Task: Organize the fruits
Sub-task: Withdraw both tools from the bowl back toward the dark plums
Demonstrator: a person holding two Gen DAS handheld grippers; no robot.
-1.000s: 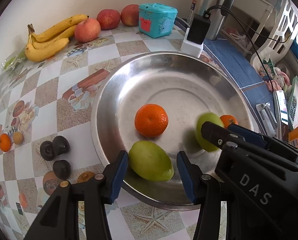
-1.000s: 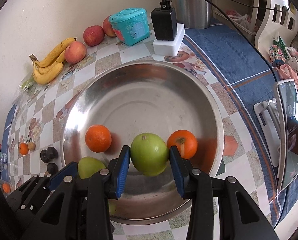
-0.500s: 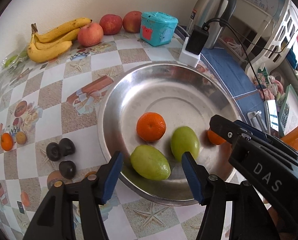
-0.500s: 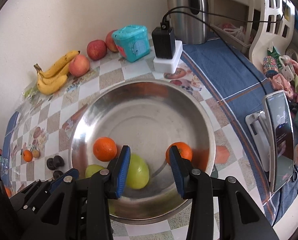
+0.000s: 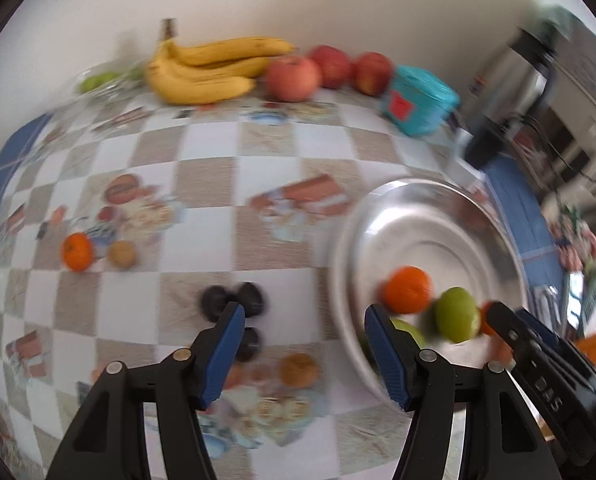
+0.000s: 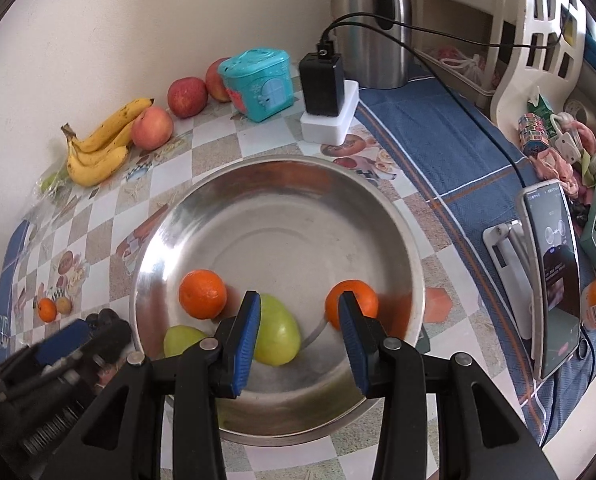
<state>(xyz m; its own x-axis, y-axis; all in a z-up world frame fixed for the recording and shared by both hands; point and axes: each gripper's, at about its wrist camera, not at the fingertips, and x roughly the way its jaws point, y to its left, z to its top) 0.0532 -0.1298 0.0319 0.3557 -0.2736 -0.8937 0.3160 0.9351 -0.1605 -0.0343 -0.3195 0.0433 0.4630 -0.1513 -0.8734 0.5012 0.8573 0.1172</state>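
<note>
On a table covered with a checked, picture-printed cloth sits a wide steel bowl [image 6: 282, 184]. Four fruits lie inside it, all toward the near side: an orange [image 6: 202, 294] at left, a second orange [image 6: 356, 298] at right, a green fruit [image 6: 278, 334] between them, and another green fruit [image 6: 182, 340] at the near left edge.

The right gripper [image 6: 298, 338] hangs over the bowl's near rim, its blue-padded jaws spread wide with nothing between them. The left pad overlaps the middle green fruit in view, and the right pad overlaps the right orange.

The left gripper [image 5: 302, 354] is beside the bowl, to its left, over bare tablecloth. Its jaws are also wide apart and empty. This view is blurred.

Still on the cloth are three dark round fruits [image 5: 234, 300] just ahead of the left gripper's left pad, a small orange [image 5: 76, 251] with a small brown fruit [image 5: 121, 255] beside it, and a brownish round fruit [image 5: 298, 368] near the gripper. Along the back wall lie a bunch of bananas [image 5: 206, 70] and three red apples [image 5: 294, 76], next to a teal toy house box [image 6: 258, 82].
</note>
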